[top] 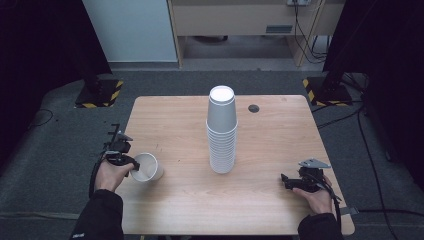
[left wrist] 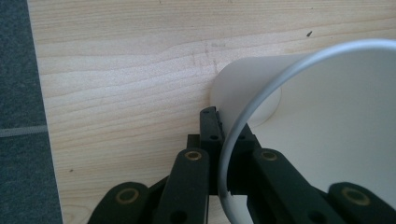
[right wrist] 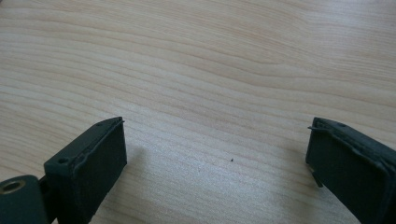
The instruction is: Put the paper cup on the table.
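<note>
A single white paper cup (top: pixel 146 167) lies tilted near the table's left edge, its mouth toward the person. My left gripper (top: pixel 131 166) is shut on the cup's rim. In the left gripper view the cup (left wrist: pixel 322 126) fills the right side, its rim pinched between the black jaws of the left gripper (left wrist: pixel 223 135). A tall stack of white paper cups (top: pixel 222 131) stands upside down at the table's middle. Near the front right edge my right gripper (top: pixel 286 181) rests low, held by a hand. Its jaws stand wide apart over bare wood in the right gripper view (right wrist: pixel 217 149).
The wooden table (top: pixel 180 130) has a dark round cable hole (top: pixel 254 108) behind the stack. Grey carpet (left wrist: pixel 18 93) lies just past the left edge. Black stands with yellow-striped bases (top: pixel 99 93) sit on the floor beyond the far corners.
</note>
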`<state>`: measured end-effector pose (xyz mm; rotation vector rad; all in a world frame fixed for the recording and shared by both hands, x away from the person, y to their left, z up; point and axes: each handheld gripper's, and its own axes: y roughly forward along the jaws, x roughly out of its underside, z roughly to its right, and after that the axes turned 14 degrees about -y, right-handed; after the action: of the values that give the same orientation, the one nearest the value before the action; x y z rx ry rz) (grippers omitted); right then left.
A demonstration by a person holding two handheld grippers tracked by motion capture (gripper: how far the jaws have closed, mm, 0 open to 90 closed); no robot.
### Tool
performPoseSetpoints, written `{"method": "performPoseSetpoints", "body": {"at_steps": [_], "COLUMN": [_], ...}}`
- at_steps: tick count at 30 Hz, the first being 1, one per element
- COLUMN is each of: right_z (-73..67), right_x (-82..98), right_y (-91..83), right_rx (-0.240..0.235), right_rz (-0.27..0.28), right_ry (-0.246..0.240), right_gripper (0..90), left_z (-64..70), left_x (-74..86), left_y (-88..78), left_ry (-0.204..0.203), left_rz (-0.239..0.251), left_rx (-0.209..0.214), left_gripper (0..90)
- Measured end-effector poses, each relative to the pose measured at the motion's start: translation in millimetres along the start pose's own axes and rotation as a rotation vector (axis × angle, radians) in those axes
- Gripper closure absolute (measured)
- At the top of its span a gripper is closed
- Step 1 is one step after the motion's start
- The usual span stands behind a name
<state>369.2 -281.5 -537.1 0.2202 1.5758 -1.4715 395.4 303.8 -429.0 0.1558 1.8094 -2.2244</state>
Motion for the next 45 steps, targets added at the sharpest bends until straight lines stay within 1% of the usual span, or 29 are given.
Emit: {"method": "performPoseSetpoints", "body": {"at_steps": [4, 7, 11, 14, 15, 16, 17, 19, 20, 21, 23, 24, 25, 26, 27, 28, 29, 30, 31, 32, 34, 35, 36, 37, 39, 41, 42, 43, 45], "right_z": [1.1, 1.0, 0.7, 0.7, 0.6, 0.7, 0.7, 0.6, 0.6, 0.6, 0.6, 0.6, 0.6, 0.6, 0.6, 0.5, 0.5, 0.6, 0.7, 0.7, 0.6, 0.6, 0.6, 0.6, 0.7, 0.7, 0.8, 0.8, 0.7], "right_x": [1.4, 1.4, 1.3, 1.3, 1.3, 1.3, 1.3, 1.3, 1.3, 1.3, 1.3, 1.3, 1.3, 1.3, 1.3, 1.3, 1.3, 1.3, 1.3, 1.3, 1.3, 1.4, 1.4, 1.4, 1.3, 1.4, 1.4, 1.4, 1.4], "right_y": [0.8, 1.0, 1.1, 1.2, 1.2, 1.2, 1.2, 1.2, 1.2, 1.2, 1.2, 1.2, 1.0, 1.0, 1.0, 1.2, 1.2, 1.3, 1.1, 1.1, 1.0, 1.1, 1.1, 1.1, 1.0, 1.0, 1.1, 1.1, 1.1], "right_rx": [0.002, 0.000, 0.000, 0.001, 0.001, 0.001, 0.001, 0.001, 0.001, 0.002, 0.002, 0.002, 0.001, 0.001, 0.001, 0.002, 0.002, 0.003, 0.002, 0.002, 0.001, 0.002, 0.002, 0.002, 0.001, 0.001, 0.002, 0.002, 0.003], "right_rz": [-0.011, -0.013, -0.014, -0.014, -0.014, -0.014, -0.014, -0.015, -0.015, -0.015, -0.015, -0.015, -0.018, -0.018, -0.018, -0.018, -0.018, -0.016, -0.018, -0.018, -0.019, -0.017, -0.017, -0.017, -0.019, -0.018, -0.017, -0.017, -0.017], "right_ry": [-0.001, -0.001, 0.001, 0.000, 0.000, -0.001, -0.001, 0.000, 0.000, -0.001, -0.001, -0.002, -0.003, -0.003, -0.003, -0.003, -0.003, -0.005, -0.005, -0.005, -0.003, -0.002, -0.003, -0.003, -0.004, -0.006, -0.009, -0.009, -0.003], "right_gripper": [5.5, 5.4, 5.3, 5.3, 5.3, 5.3, 5.3, 5.3, 5.3, 5.3, 5.3, 5.3, 5.3, 5.3, 5.2, 5.1, 5.1, 5.2, 5.1, 5.1, 5.1, 5.2, 5.2, 5.2, 5.2, 5.2, 5.2, 5.2, 5.2], "left_z": [1.7, 3.0, 3.7, 2.8, 2.8, 1.9, 1.9, -0.3, -0.3, -2.0, -4.7, -7.0, -7.0, -8.2, -10.1, -13.1, -13.1, -15.2, -17.4, -17.4, -20.6, -23.8, -26.3, -26.3, -32.7, -39.0, -45.4, -45.4, -57.8], "left_x": [-2.9, -3.7, -3.5, -1.6, -1.6, -0.3, -0.3, 3.1, 3.1, 6.5, 10.8, 14.5, 14.5, 16.7, 20.6, 25.3, 25.3, 28.8, 33.8, 33.8, 40.7, 46.2, 49.3, 49.3, 54.8, 59.2, 62.4, 62.4, 65.9], "left_y": [1.6, 3.4, 8.4, 10.0, 10.0, 9.5, 9.5, 5.8, 5.8, 2.5, -1.2, -3.3, -3.3, -4.5, -6.5, -9.6, -9.6, -11.8, -14.8, -14.8, -17.2, -18.0, -17.9, -17.9, -15.2, -12.4, -8.9, -8.9, -0.8], "left_ry": [-0.002, -0.003, 0.003, 0.004, 0.004, 0.008, 0.008, 0.011, 0.011, 0.029, 0.031, 0.035, 0.035, 0.043, 0.050, 0.048, 0.048, 0.047, 0.046, 0.046, 0.045, 0.047, 0.044, 0.044, 0.038, 0.030, 0.026, 0.026, 0.006], "left_rz": [0.005, 0.016, 0.057, 0.111, 0.111, 0.135, 0.135, 0.194, 0.194, 0.246, 0.298, 0.350, 0.350, 0.374, 0.428, 0.491, 0.491, 0.547, 0.617, 0.617, 0.694, 0.753, 0.785, 0.785, 0.853, 0.892, 0.920, 0.920, 0.926], "left_rx": [-0.004, -0.004, 0.005, 0.024, 0.024, 0.028, 0.028, 0.057, 0.057, 0.074, 0.115, 0.140, 0.140, 0.155, 0.175, 0.195, 0.195, 0.215, 0.223, 0.223, 0.240, 0.238, 0.230, 0.230, 0.216, 0.195, 0.167, 0.167, 0.117], "left_gripper": [86.8, 82.4, 81.3, 80.0, 79.1, 77.2, 75.7, 72.8, 69.4, 64.6, 59.9, 55.7, 52.2, 52.2, 49.3, 41.9, 40.6, 40.6, 32.0, 31.7, 29.7, 24.5, 24.1, 22.7, 20.5, 19.4, 18.0, 17.2, 16.8]}}
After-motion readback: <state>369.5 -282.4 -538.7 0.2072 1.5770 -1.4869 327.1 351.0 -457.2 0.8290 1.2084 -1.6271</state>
